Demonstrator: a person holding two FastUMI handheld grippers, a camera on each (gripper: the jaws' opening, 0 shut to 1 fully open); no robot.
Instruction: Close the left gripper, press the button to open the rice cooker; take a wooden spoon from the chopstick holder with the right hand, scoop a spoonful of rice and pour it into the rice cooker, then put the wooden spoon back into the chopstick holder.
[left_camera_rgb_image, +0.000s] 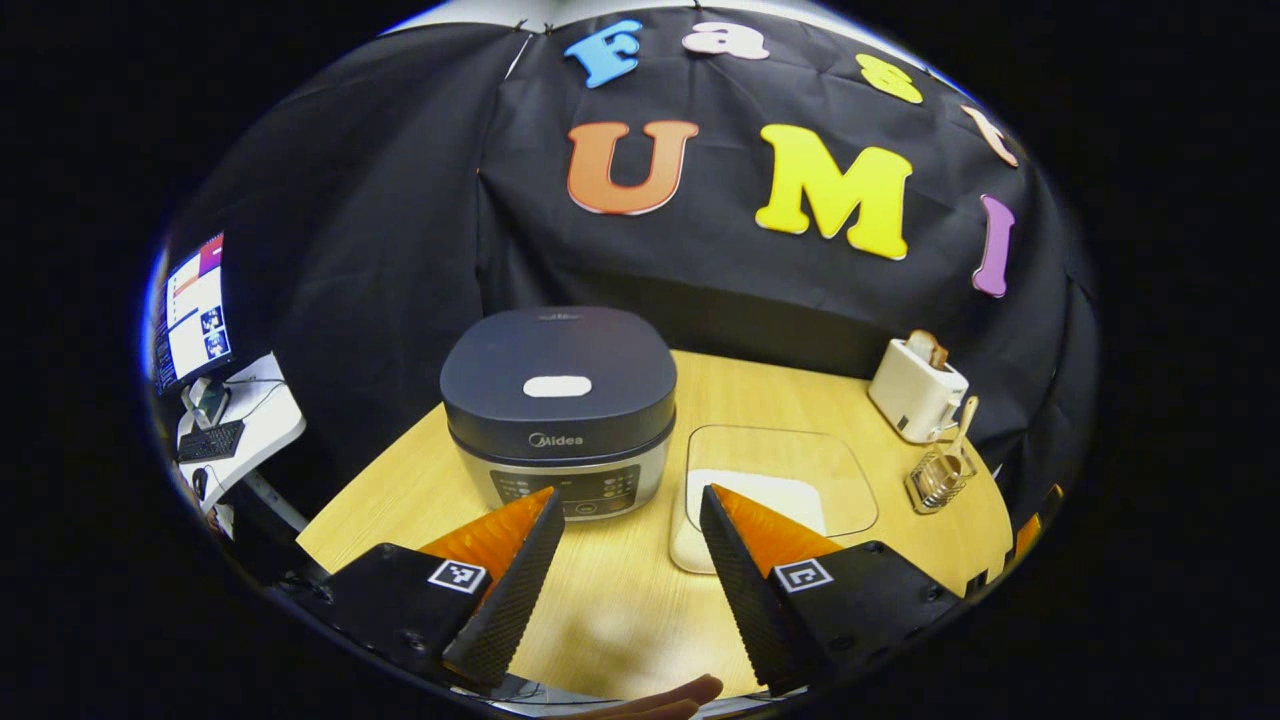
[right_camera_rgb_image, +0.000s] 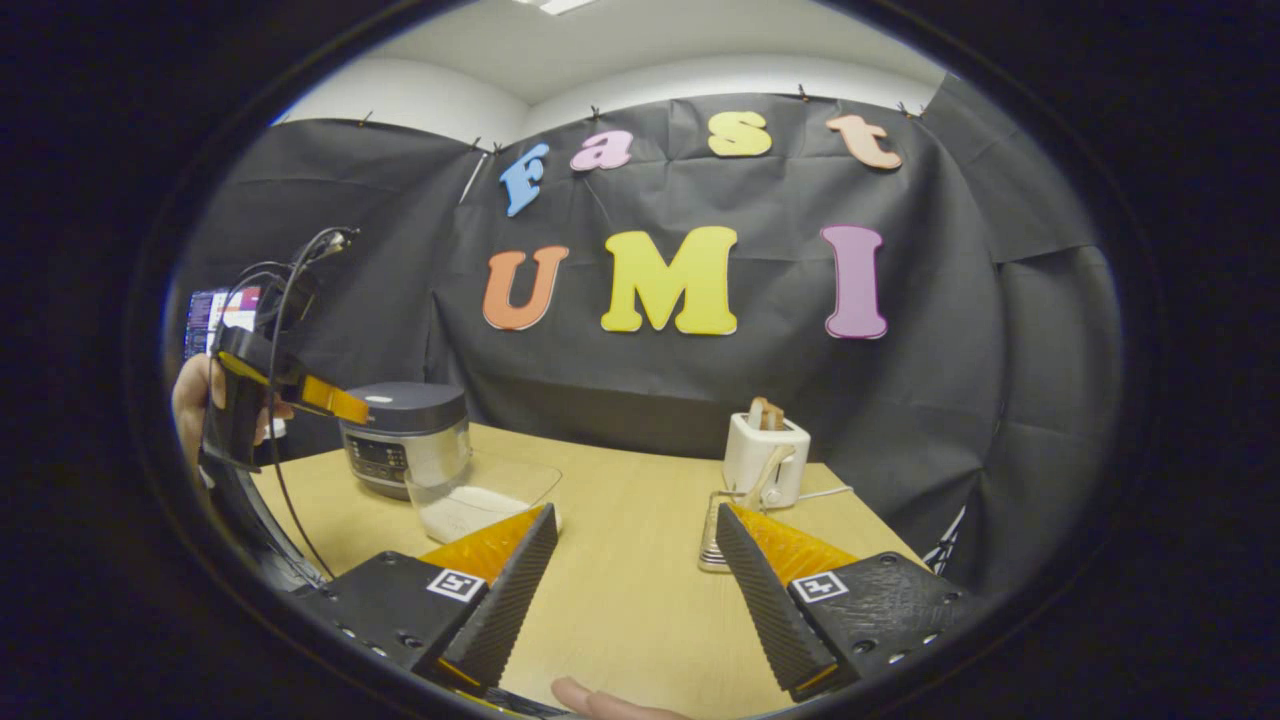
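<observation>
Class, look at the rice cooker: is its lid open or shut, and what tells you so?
Shut. The rice cooker has its dark lid lying flat on the body, no gap showing, no pot visible. The left gripper, open, hangs in front of it.

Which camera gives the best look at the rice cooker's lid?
The left gripper view: the rice cooker sits close and centred, its shut lid seen from above. In the right gripper view it stands far off at the left, side-on and small.

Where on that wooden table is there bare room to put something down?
Bare wood lies in front of the dark-lidded rice cooker and clear square rice container, and behind that container toward the white toaster. It is crowded at the right edge, where toaster and metal chopstick holder stand close.
</observation>
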